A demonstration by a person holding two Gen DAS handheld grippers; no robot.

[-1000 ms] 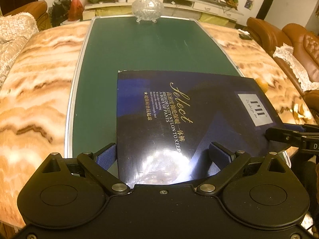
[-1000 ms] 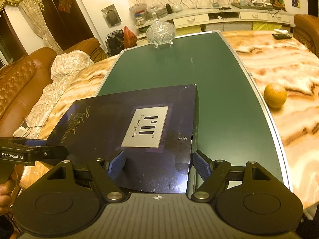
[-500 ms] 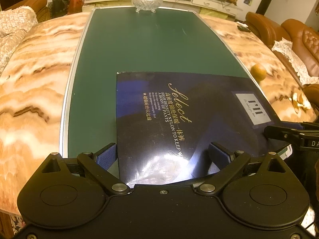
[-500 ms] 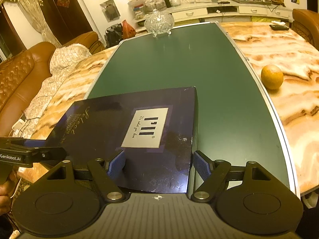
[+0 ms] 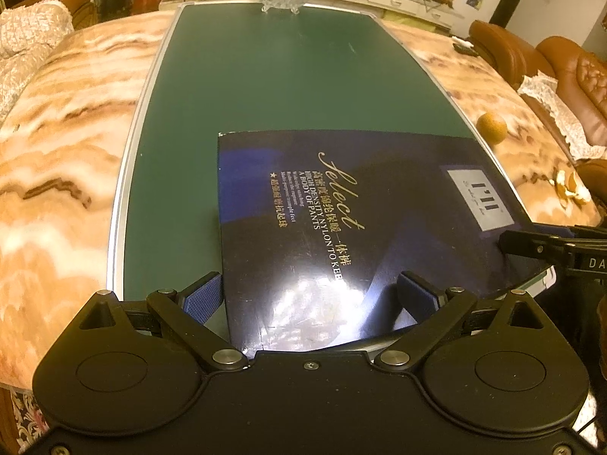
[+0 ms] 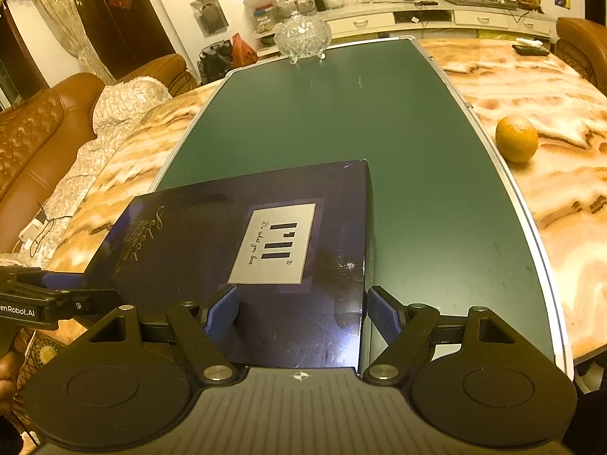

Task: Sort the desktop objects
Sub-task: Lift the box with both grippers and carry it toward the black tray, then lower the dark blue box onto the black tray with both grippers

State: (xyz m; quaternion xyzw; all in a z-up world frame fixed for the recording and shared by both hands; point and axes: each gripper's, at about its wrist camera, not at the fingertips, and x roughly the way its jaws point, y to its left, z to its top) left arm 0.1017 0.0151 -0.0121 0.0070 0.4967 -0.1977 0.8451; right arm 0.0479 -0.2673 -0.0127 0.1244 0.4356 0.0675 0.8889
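Note:
A flat dark blue box (image 5: 341, 227) with gold lettering and a grey label lies on the near end of the green mat (image 5: 265, 76); it also shows in the right wrist view (image 6: 246, 250). My left gripper (image 5: 309, 295) is open, its blue pads on either side of the box's near left part. My right gripper (image 6: 301, 313) is open, its pads astride the box's near right corner. Each gripper shows at the edge of the other's view.
A glass lidded bowl (image 6: 302, 36) stands at the mat's far end. An orange (image 6: 516, 138) sits on the marble table (image 6: 550, 94) right of the mat. Peel scraps (image 5: 569, 185) lie near the table's right edge. Sofas flank the table.
Both wrist views have tilted and risen slightly, so the far bowl sits higher in frame. The box and the open jaws keep the same relation.

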